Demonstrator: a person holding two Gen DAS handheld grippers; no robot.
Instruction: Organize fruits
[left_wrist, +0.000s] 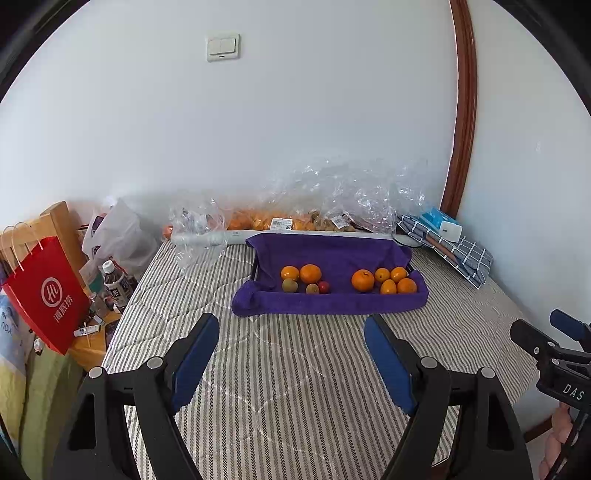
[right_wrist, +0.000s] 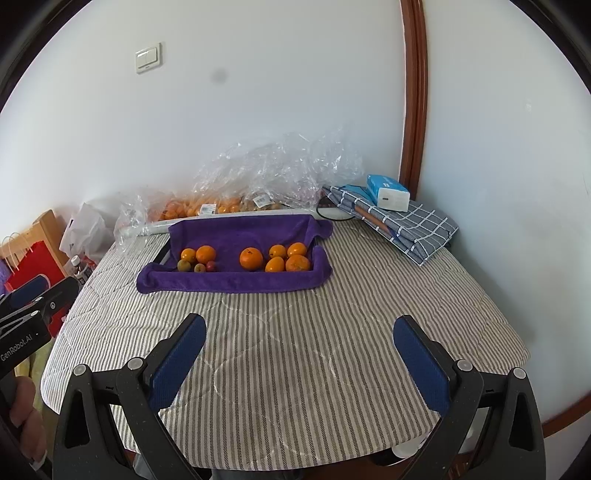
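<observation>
A tray lined with a purple towel (left_wrist: 332, 301) (right_wrist: 236, 282) sits mid-table on the striped cloth. In it, a left cluster holds two oranges (left_wrist: 310, 273) (right_wrist: 205, 254), two small greenish fruits (left_wrist: 290, 285) (right_wrist: 183, 264) and a small red fruit (left_wrist: 324, 287) (right_wrist: 211, 265). A right cluster holds several oranges (left_wrist: 362, 280) (right_wrist: 251, 258). My left gripper (left_wrist: 291, 332) hangs open over the near cloth, short of the tray, nothing between its blue pads. My right gripper (right_wrist: 299, 336) is likewise open and empty, and shows at the right edge (left_wrist: 550, 332) of the left wrist view.
Clear plastic bags of oranges (left_wrist: 266, 221) (right_wrist: 207, 206) lie against the back wall. A folded checked cloth (left_wrist: 458, 251) (right_wrist: 406, 221) with a blue-white box (left_wrist: 443, 223) (right_wrist: 388, 192) fills the back right corner. A red paper bag (left_wrist: 48, 295) and bottles (left_wrist: 114, 280) stand left, off the table.
</observation>
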